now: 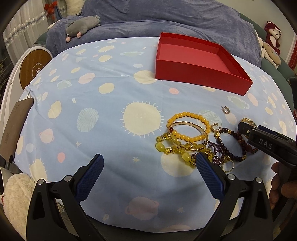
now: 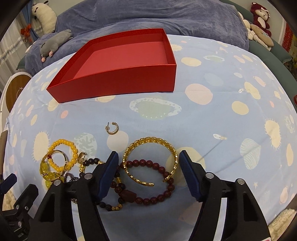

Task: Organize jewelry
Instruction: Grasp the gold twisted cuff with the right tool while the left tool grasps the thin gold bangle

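Note:
A tangle of jewelry lies on the planet-print cloth. My right gripper [image 2: 148, 153] is open and points down over a gold cuff bangle [image 2: 148, 140], one pad on each side of it, close but not pressing. A dark red bead bracelet [image 2: 148, 164] lies partly under the cuff. To the left are a yellow bead bracelet [image 2: 63, 143] [image 1: 187, 115], a plain gold bangle [image 1: 185, 123] and a gold ring [image 1: 227, 165]. A small hoop earring [image 2: 113, 128] [image 1: 225, 109] lies apart. My left gripper [image 1: 149, 159] is open and holds nothing, its right finger beside the yellow-green beads [image 1: 161, 147]. The red box [image 1: 194, 74] [image 2: 115, 83] stands empty behind.
The cloth-covered table [image 1: 92, 89] drops off at the near edge. Behind it lies a blue blanket [image 1: 167, 16] with a grey plush toy [image 1: 81, 26]; more plush toys [image 2: 259, 16] sit at the right. A round wooden disc [image 1: 33, 68] stands left. A hand [image 1: 278, 181] grips the right gripper.

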Motion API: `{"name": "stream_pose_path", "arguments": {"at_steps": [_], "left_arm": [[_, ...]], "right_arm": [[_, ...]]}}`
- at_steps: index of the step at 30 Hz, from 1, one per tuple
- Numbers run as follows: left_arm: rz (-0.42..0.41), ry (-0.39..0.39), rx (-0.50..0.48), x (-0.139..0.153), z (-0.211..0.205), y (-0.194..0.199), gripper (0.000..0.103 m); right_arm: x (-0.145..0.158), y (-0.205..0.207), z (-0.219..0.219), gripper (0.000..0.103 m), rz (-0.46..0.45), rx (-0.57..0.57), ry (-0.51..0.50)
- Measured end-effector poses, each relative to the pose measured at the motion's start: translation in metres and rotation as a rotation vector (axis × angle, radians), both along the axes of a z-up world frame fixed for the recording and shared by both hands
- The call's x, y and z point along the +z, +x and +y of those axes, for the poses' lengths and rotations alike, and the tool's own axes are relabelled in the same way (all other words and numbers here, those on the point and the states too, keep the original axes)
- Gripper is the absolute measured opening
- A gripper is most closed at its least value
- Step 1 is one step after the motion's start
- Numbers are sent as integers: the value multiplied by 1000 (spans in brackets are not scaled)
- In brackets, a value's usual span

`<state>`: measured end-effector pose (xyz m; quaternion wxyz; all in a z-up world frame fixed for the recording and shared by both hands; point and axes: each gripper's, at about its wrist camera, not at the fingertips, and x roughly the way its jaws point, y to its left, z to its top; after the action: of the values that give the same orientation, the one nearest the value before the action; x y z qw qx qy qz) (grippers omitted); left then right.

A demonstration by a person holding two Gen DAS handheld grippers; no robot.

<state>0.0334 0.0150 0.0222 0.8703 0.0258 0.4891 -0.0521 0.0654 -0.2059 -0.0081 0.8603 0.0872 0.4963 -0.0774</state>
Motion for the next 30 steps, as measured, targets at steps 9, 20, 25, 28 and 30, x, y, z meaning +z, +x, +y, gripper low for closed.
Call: {"name": "stream_pose_path", "arguments": {"at_steps": [9, 20, 25, 28, 30], "left_arm": [[8, -4, -53, -5, -22, 15, 95], [40, 3, -119, -26, -47, 32, 79], [33, -16, -132, -27, -46, 30, 63], [32, -29, -137, -26, -45, 30, 59], [34, -48, -129, -24, -42, 31, 59]], "right_arm": [[5, -8, -4, 57, -17, 1, 5], [21, -20, -10, 57, -43, -29, 20], [20, -21, -10, 57, -40, -32, 33], [20, -24, -11, 57, -40, -37, 43], [21, -26, -10, 57, -41, -36, 46]]}}
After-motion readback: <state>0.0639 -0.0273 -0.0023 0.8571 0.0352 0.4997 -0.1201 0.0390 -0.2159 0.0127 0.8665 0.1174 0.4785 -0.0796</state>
